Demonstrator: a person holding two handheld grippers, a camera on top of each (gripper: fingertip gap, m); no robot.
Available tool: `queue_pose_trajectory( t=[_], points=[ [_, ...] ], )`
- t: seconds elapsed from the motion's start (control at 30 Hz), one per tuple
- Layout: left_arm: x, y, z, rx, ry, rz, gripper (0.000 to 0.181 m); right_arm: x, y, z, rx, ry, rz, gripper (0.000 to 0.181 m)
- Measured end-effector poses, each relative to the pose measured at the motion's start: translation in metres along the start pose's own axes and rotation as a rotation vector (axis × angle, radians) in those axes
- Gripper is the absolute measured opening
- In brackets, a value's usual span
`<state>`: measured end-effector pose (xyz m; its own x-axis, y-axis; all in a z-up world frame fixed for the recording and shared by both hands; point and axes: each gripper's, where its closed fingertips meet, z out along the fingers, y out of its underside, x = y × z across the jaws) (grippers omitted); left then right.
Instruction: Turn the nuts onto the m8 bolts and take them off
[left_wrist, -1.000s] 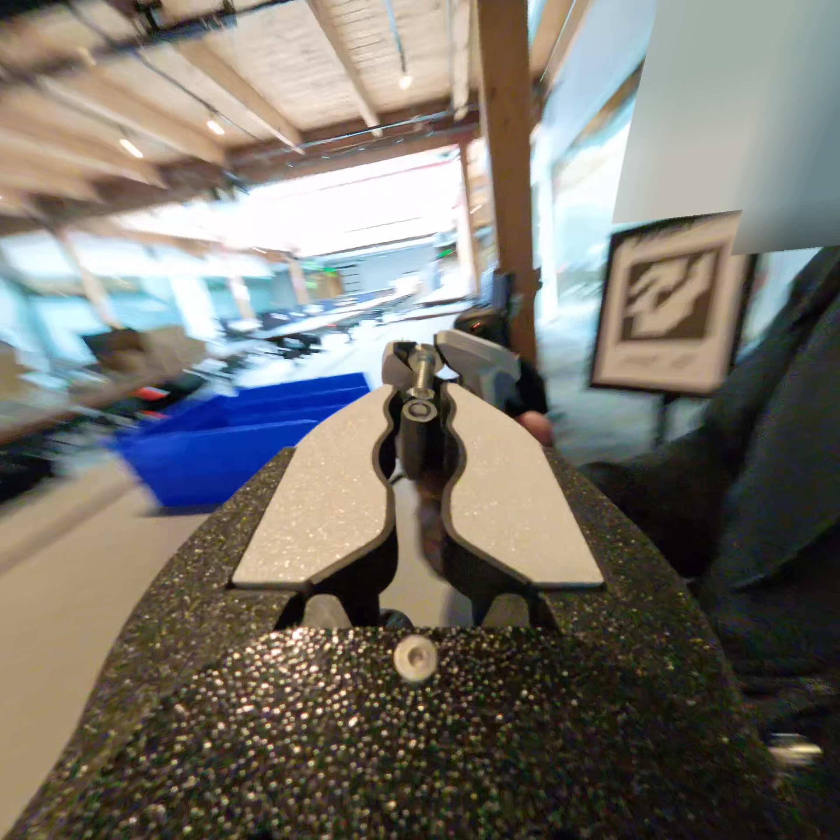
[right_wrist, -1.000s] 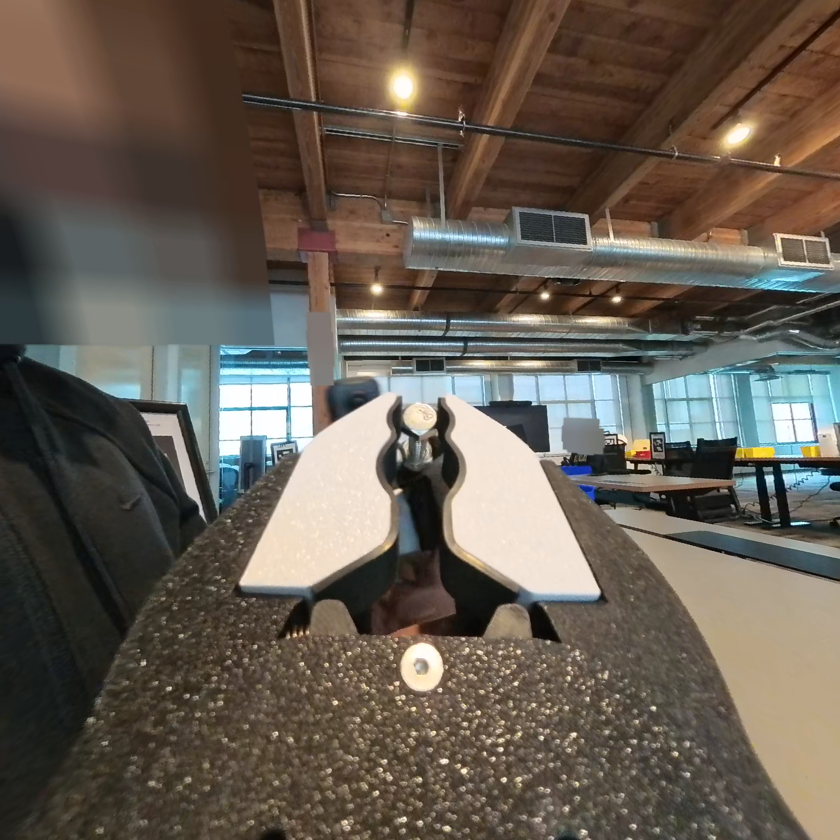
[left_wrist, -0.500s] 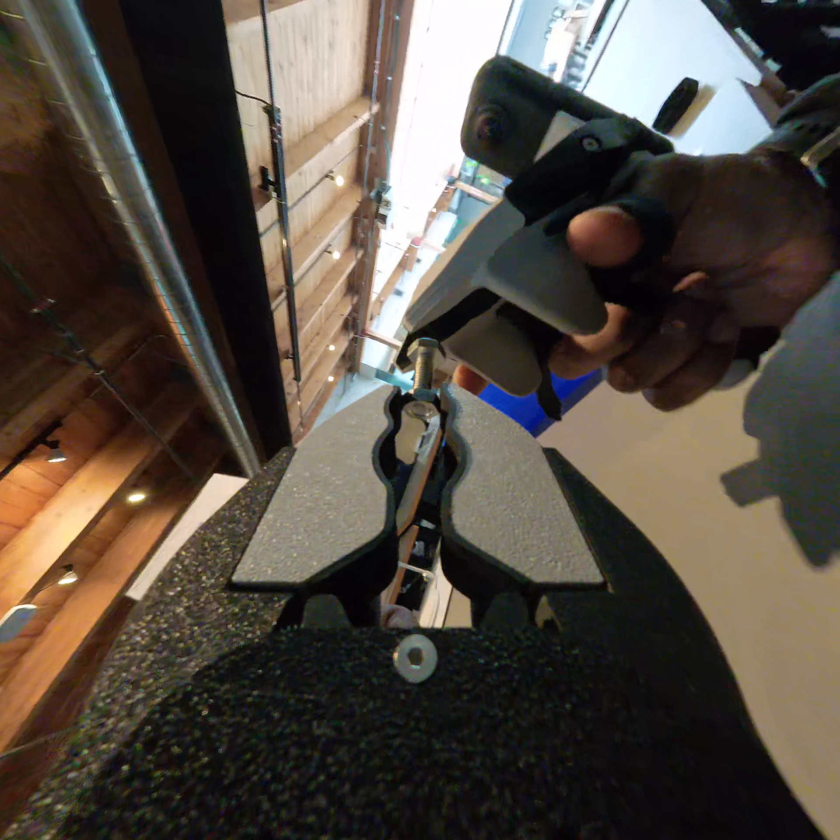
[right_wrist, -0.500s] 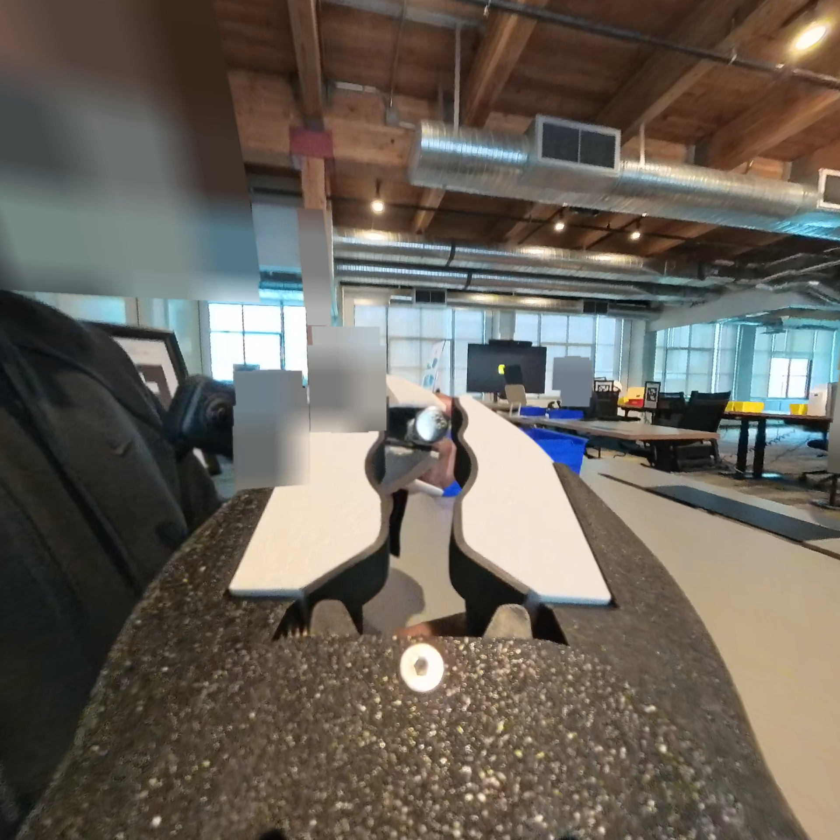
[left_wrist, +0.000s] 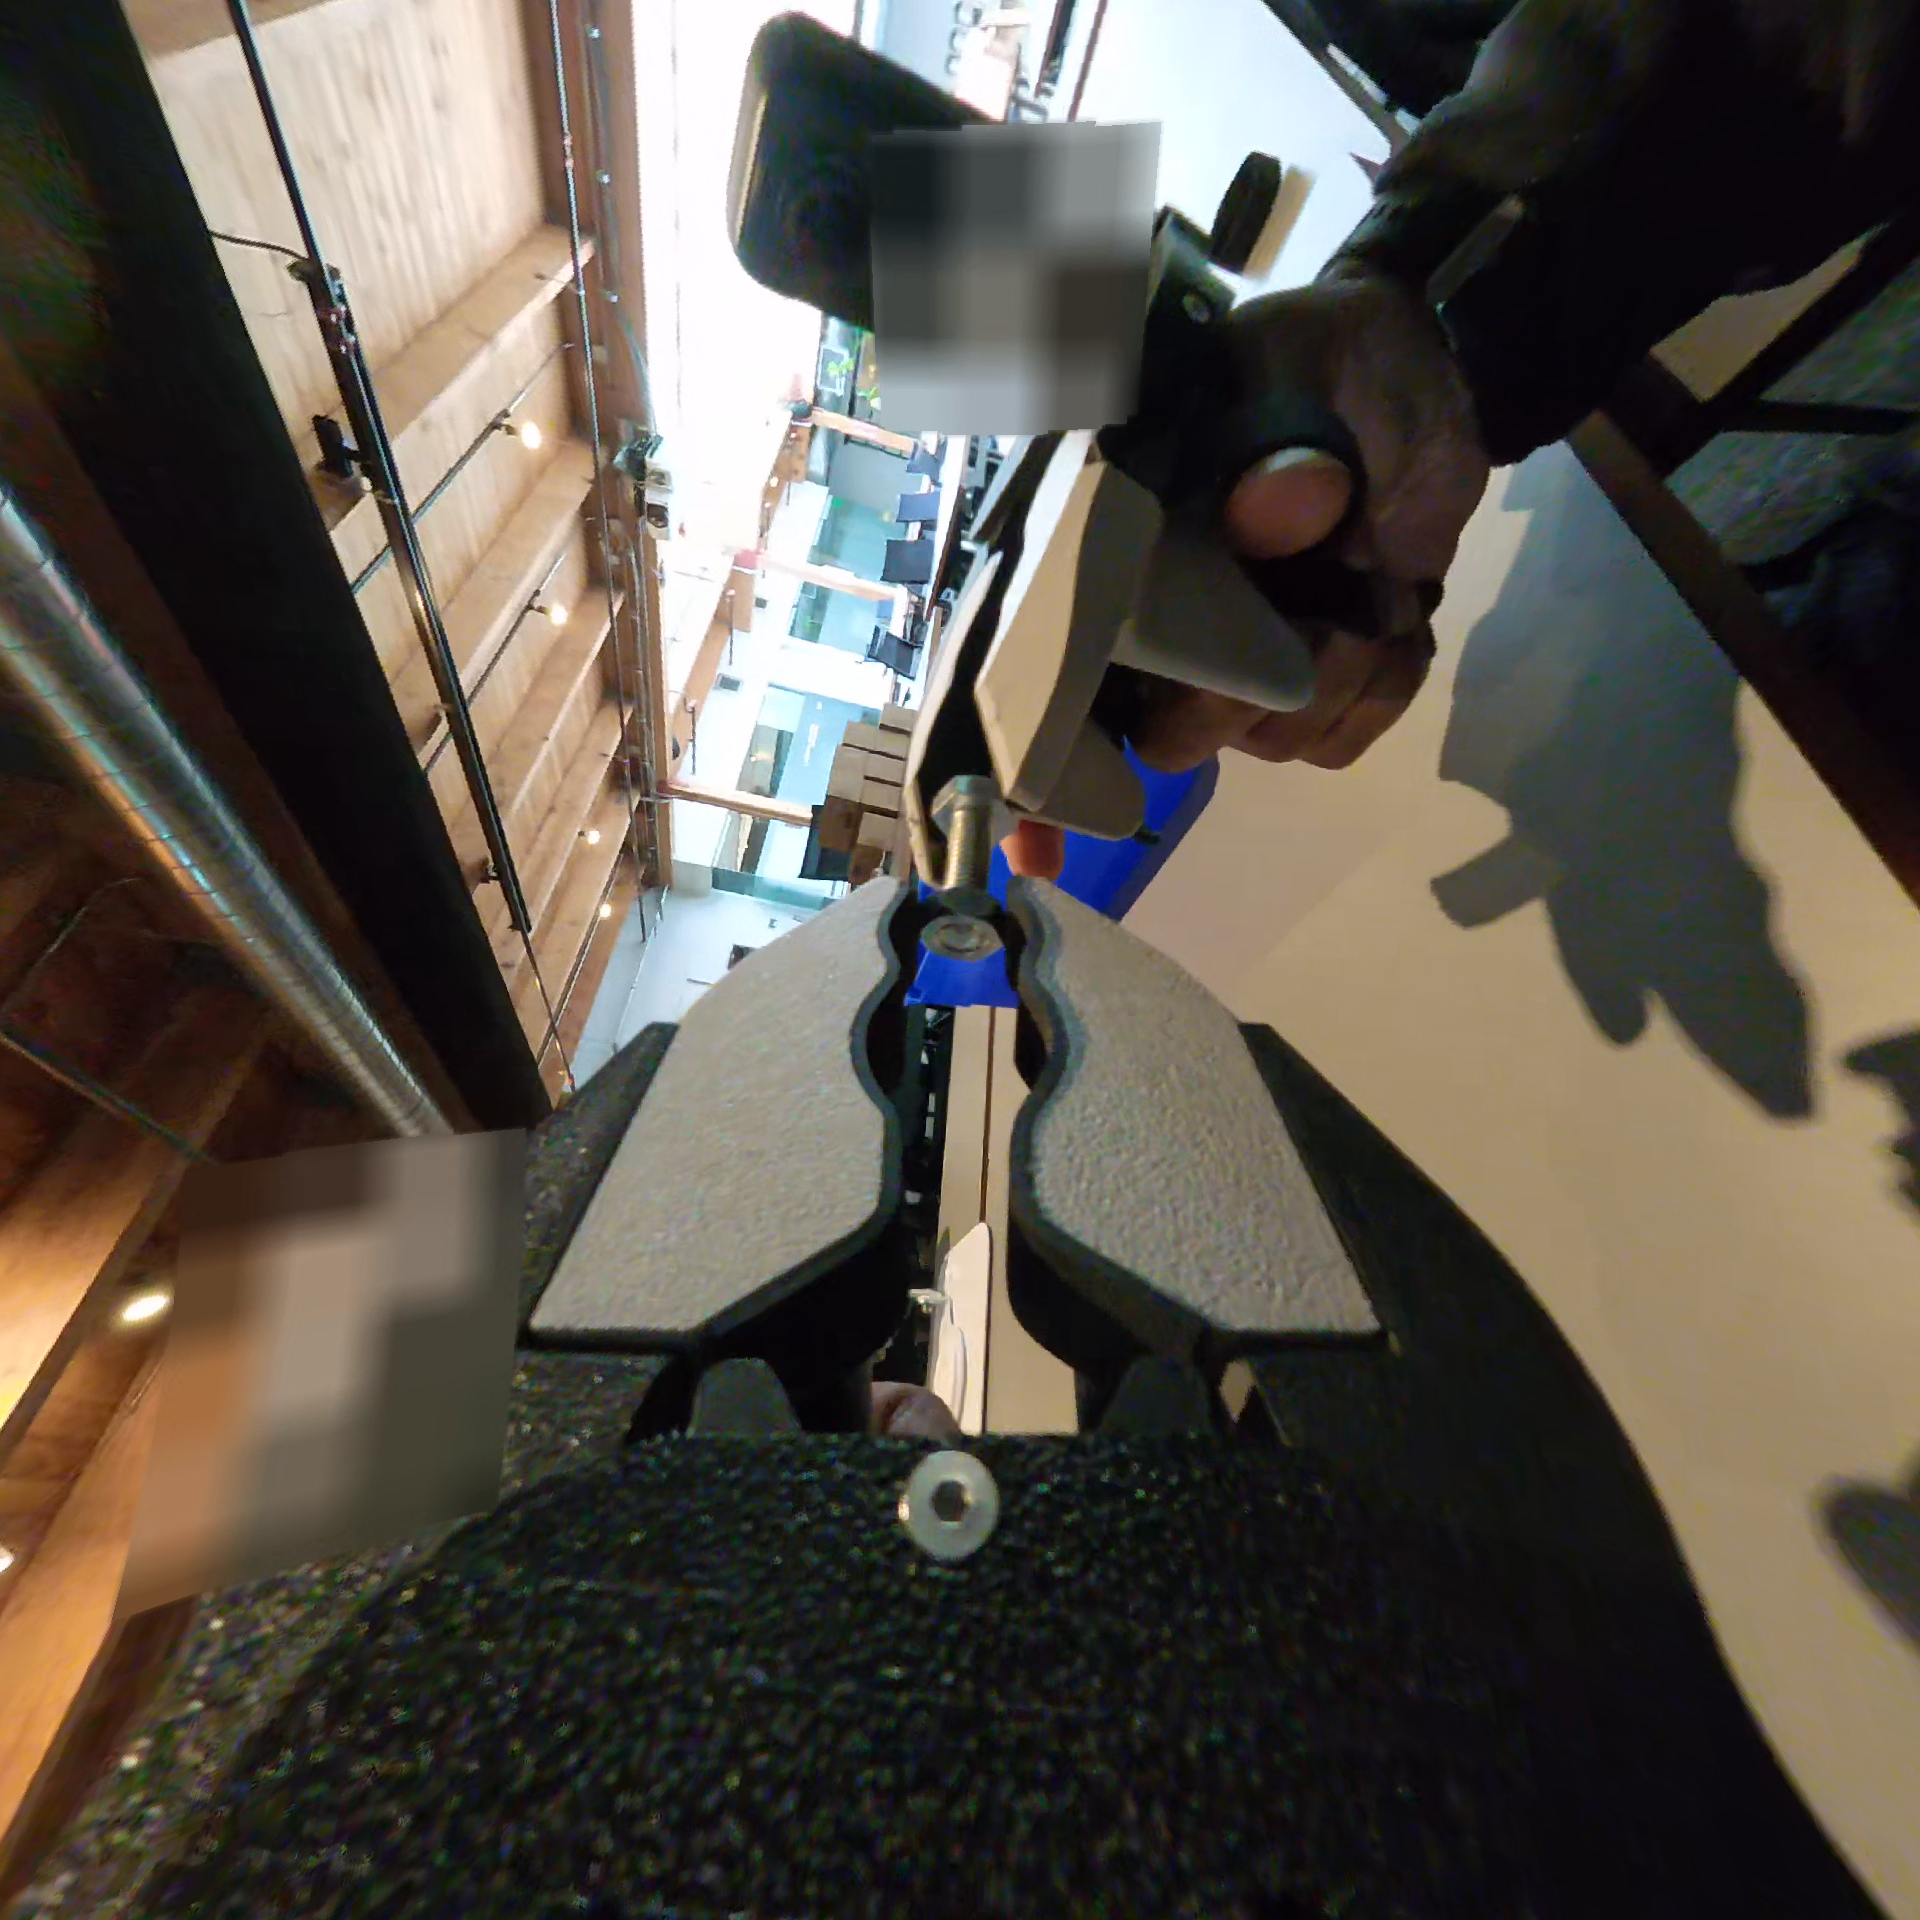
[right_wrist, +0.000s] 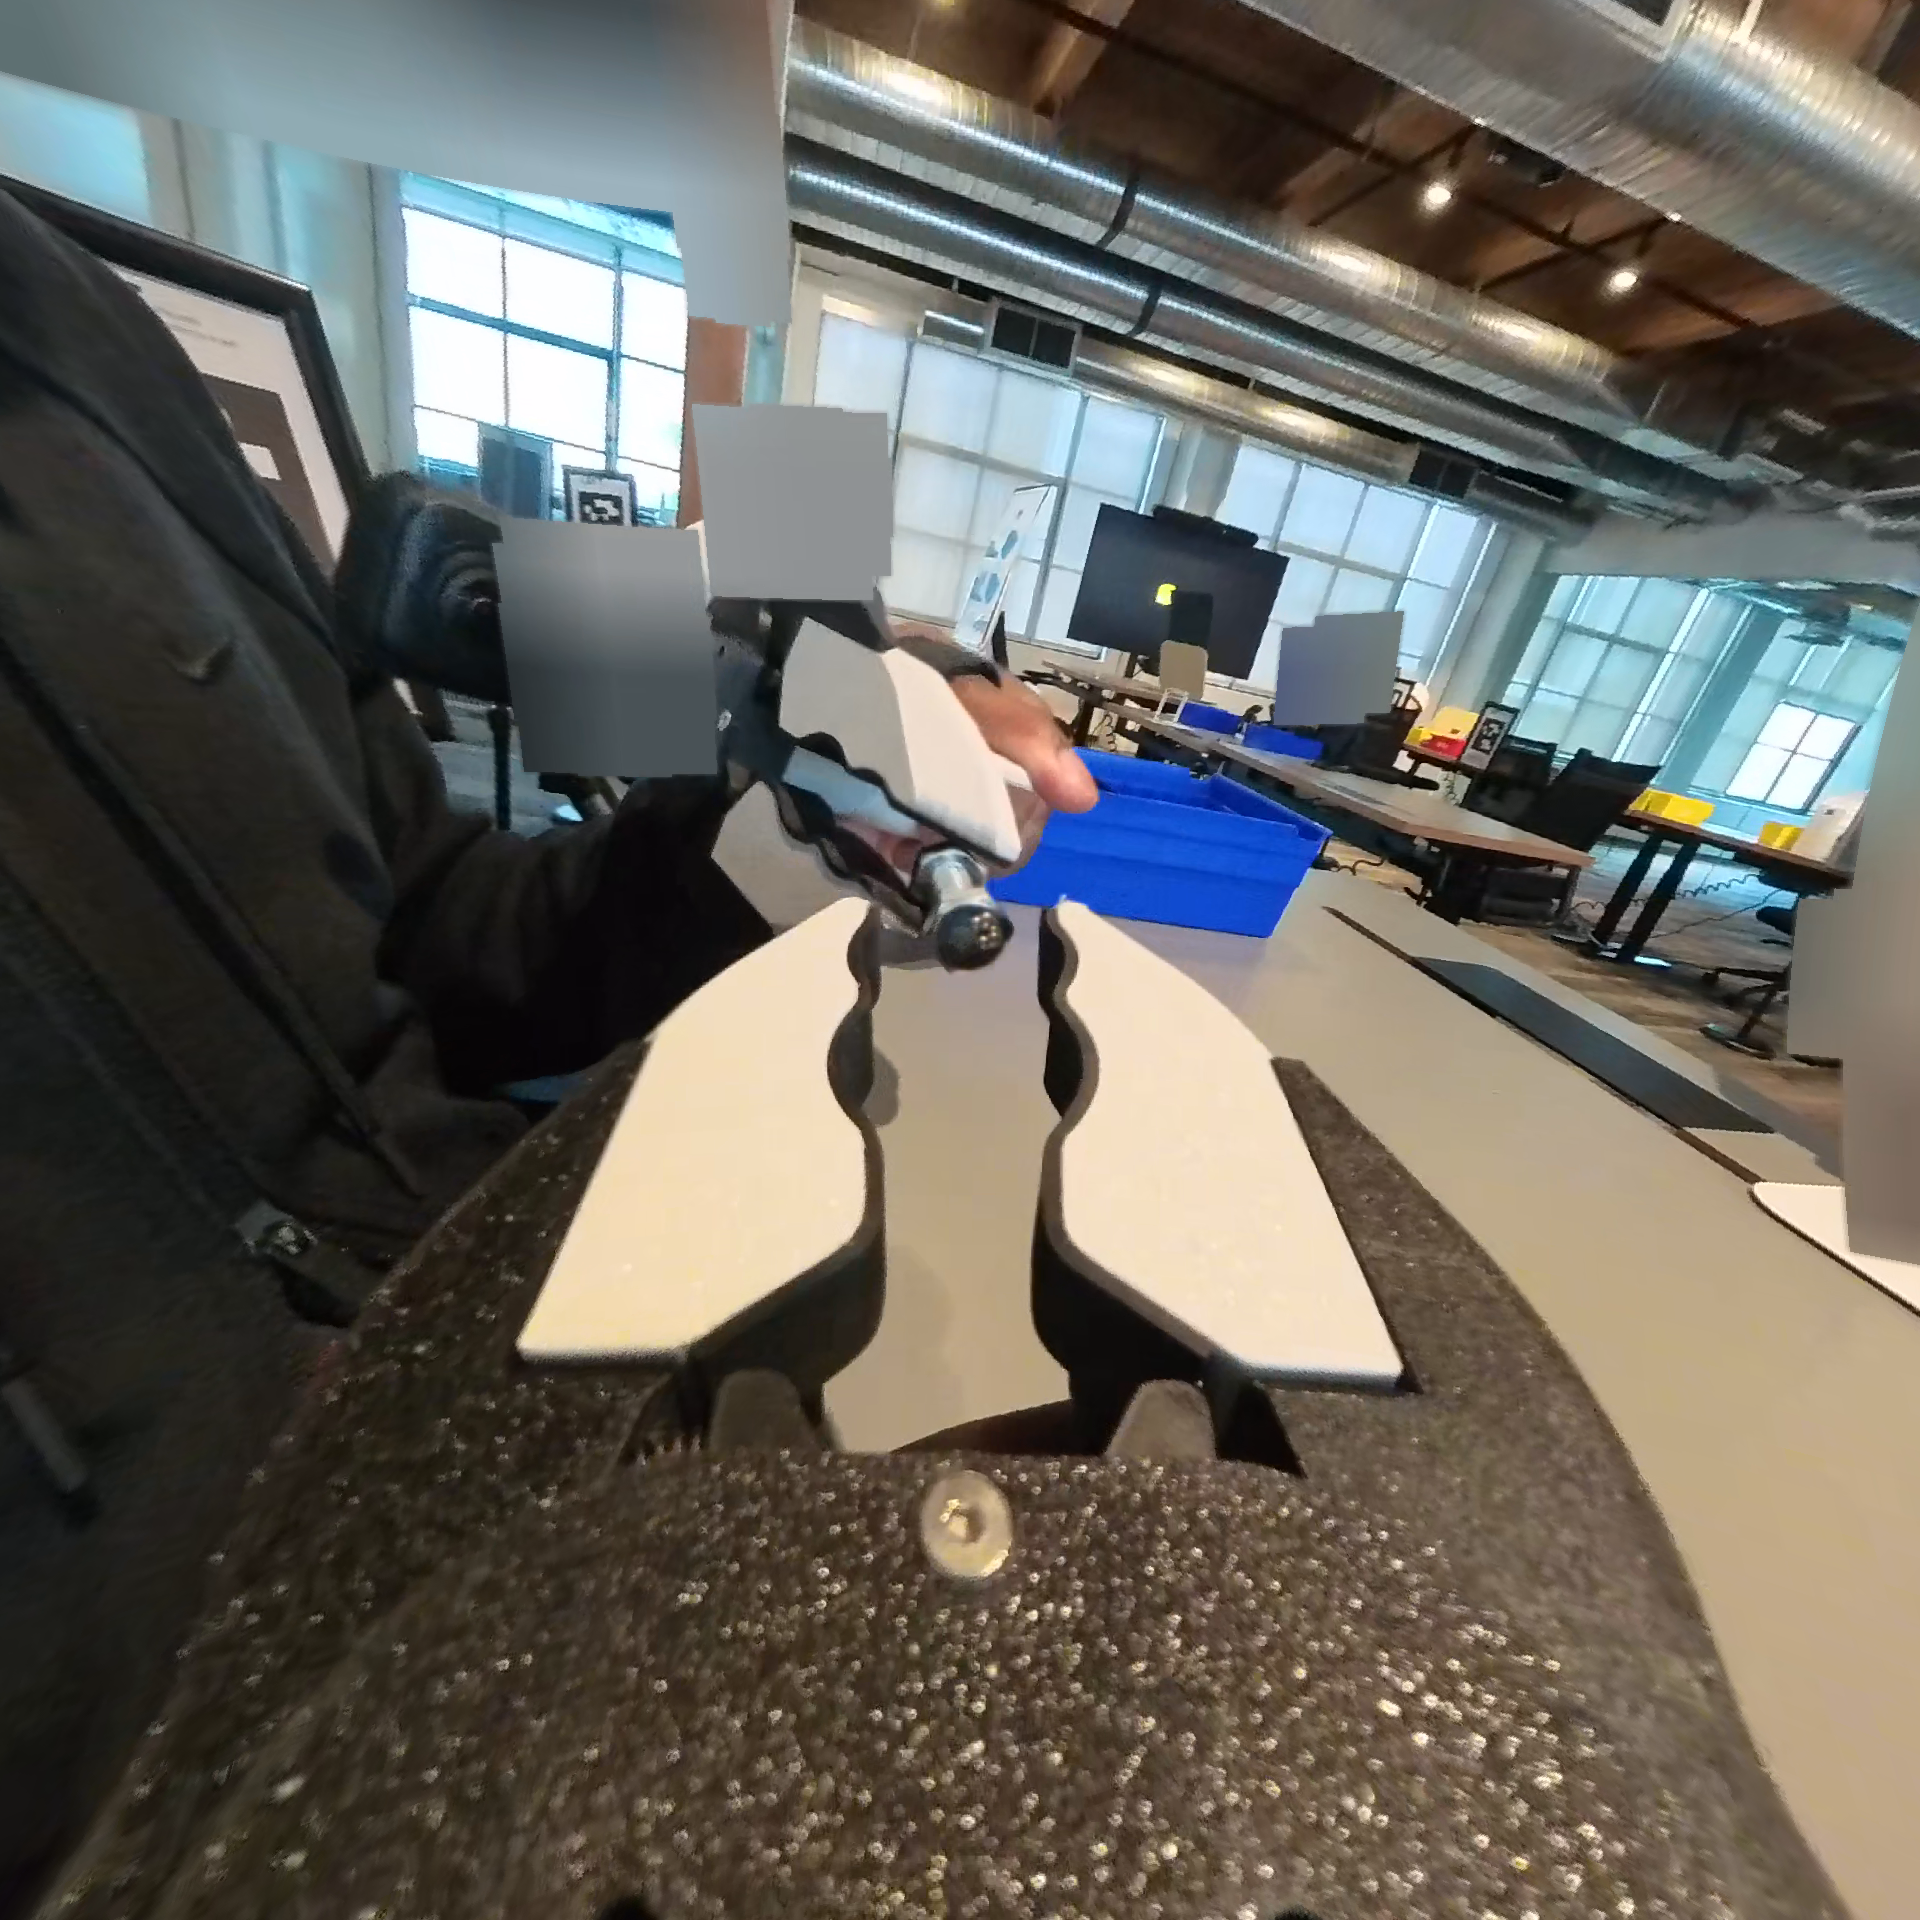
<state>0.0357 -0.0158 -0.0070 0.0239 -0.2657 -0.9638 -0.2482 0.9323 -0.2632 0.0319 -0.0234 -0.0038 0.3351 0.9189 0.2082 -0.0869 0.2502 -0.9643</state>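
Since the grey jaws of the right gripper (right_wrist: 956, 912), clamped on the silver hex-head steel bolt (left_wrist: 964, 847) half a second ago, have been spread wide, the bolt's head is left untouched between their tips. The small silver steel nut (left_wrist: 958, 935) at the bolt's threaded end is pinched by the nearly closed left gripper (left_wrist: 961, 920), so the bolt is carried there. A fresh grip for another turn is probably intended.

Silver m8 bolt (left_wrist: 964, 844) pointing its threaded end down into steel nut (left_wrist: 958, 935), hex head (right_wrist: 975, 935) showing bright.
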Motion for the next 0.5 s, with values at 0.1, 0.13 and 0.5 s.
queue_pose_trajectory(
  t=[0.1, 0.13, 0.5],
  points=[
    [0.0018, -0.0015, -0.0001, 0.002, 0.011, 0.023, 0.015, -0.0021, 0.003, 0.0015, -0.013, -0.015, 0.011, 0.029],
    [0.0027, -0.0015, -0.0001, 0.0, 0.016, 0.031, 0.015, -0.0026, 0.0034, 0.0018, -0.013, -0.019, 0.015, 0.029],
    [0.0036, -0.0012, 0.0008, -0.019, 0.008, 0.094, 0.015, -0.004, 0.0067, 0.0044, -0.008, -0.038, 0.049, 0.016]
  ],
)
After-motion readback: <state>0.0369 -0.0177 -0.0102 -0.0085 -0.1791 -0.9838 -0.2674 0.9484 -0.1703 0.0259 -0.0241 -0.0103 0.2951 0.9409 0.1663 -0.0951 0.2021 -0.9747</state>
